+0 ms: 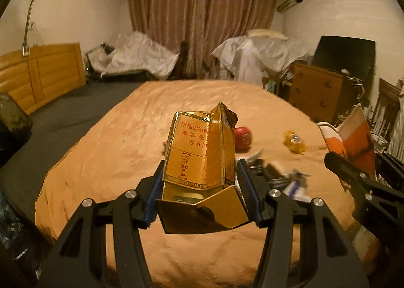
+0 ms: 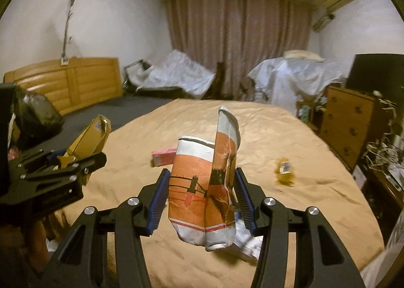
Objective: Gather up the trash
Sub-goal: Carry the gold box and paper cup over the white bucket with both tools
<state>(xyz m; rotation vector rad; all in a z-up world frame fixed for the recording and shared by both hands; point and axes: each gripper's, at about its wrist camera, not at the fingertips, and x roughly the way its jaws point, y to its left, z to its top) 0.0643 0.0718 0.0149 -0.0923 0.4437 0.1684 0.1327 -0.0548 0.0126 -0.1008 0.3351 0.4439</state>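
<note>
The left gripper (image 1: 199, 187) is clamping a crumpled gold cardboard cigarette pack (image 1: 199, 156), jaws partly closed. The right gripper (image 2: 202, 199) is likewise squeezing a crushed orange-and-white paper cup (image 2: 202, 187) above the tan bedspread (image 2: 277, 212).

Tan-covered bed (image 2: 176, 121) — pink box (image 2: 163, 157), red can (image 1: 243, 138) (partly hidden), yellow wrapper (image 2: 284, 171), crumpled white litter (image 2: 246, 242).

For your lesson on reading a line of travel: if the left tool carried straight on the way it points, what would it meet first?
The left tool, shut on a crushed gold cardboard cigarette pack, points over the tan bedspread. Probably first: the round red object lying just behind the pack, though depth is uncertain.
</note>
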